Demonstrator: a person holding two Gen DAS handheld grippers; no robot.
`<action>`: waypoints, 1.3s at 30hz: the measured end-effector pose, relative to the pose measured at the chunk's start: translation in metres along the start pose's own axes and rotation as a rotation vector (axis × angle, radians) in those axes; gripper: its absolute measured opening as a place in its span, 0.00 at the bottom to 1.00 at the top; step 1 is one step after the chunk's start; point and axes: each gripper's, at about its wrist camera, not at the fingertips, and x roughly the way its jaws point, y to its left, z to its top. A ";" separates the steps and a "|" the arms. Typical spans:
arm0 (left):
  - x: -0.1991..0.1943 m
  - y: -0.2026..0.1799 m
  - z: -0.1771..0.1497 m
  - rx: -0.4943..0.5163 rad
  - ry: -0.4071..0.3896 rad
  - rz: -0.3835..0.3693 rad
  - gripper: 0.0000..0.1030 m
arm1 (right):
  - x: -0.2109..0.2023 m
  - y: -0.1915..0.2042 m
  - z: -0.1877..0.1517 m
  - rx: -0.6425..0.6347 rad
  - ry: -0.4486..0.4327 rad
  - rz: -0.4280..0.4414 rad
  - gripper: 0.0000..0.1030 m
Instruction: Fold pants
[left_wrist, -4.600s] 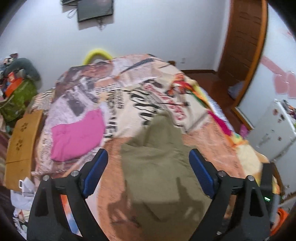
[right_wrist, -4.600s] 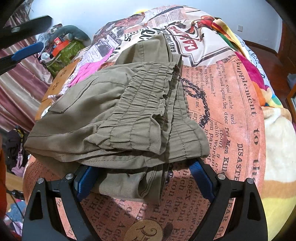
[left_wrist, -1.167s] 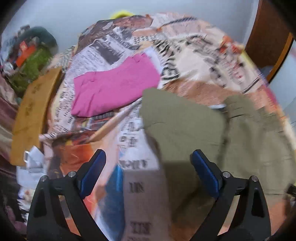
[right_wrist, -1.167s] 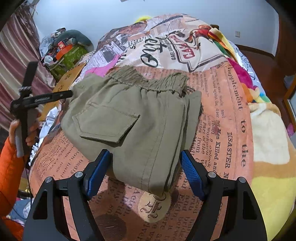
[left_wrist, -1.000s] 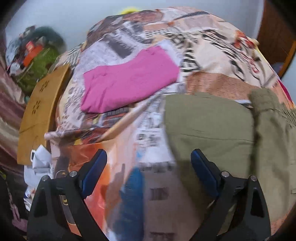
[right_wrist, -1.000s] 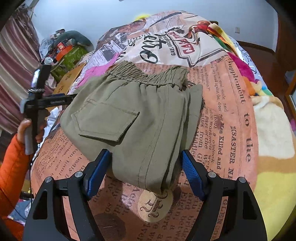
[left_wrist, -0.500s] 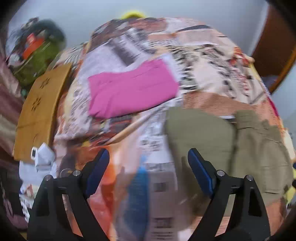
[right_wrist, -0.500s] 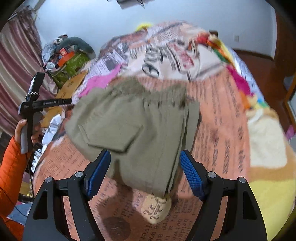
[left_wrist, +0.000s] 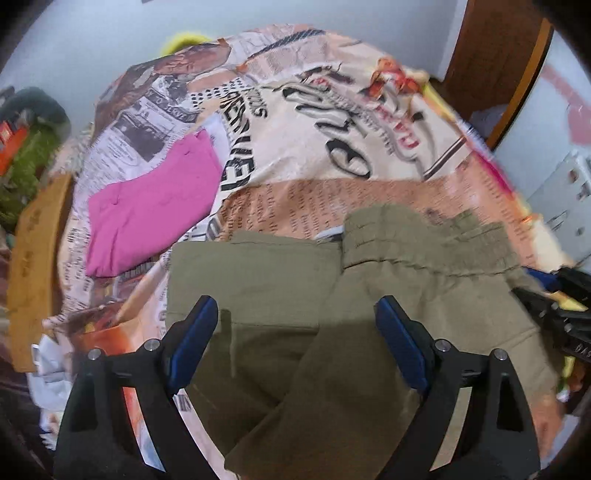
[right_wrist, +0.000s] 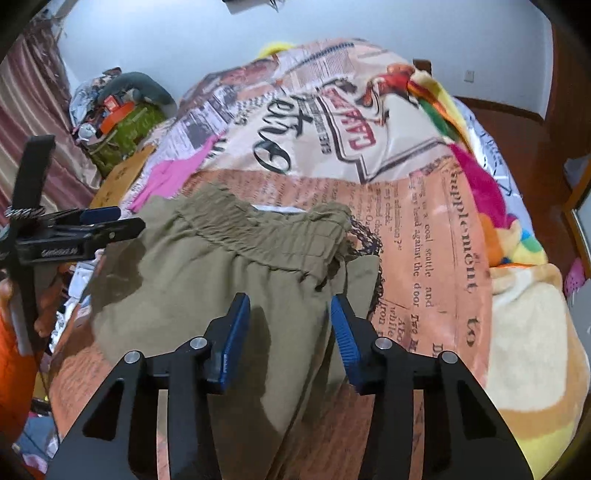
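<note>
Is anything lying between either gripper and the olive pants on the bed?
Nothing visible. The left gripper and right gripper both hang directly over the olive pants; the pink garment lies off to the side.

Pale wall (right_wrist: 369, 22), wooden door (left_wrist: 491, 55), striped curtain (right_wrist: 33, 122), newsprint-patterned bed (right_wrist: 461, 229).

My black grippers carry blue finger pads (left_wrist: 192, 343). Under them lie olive-green pants (left_wrist: 295, 295) on a bedspread (right_wrist: 424, 221) printed like newspaper in orange, cream and black. At ten o'clock sits a bright pink cloth (left_wrist: 147, 206).
</note>
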 end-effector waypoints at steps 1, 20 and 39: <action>0.005 -0.002 -0.002 0.014 0.007 0.016 0.86 | 0.005 -0.001 0.000 -0.001 0.014 -0.004 0.32; 0.019 0.007 -0.025 0.011 -0.027 0.057 0.87 | 0.033 -0.002 0.011 -0.114 0.017 -0.059 0.11; -0.038 0.052 -0.039 -0.075 -0.105 0.099 0.86 | -0.027 -0.001 0.009 -0.071 -0.052 -0.084 0.43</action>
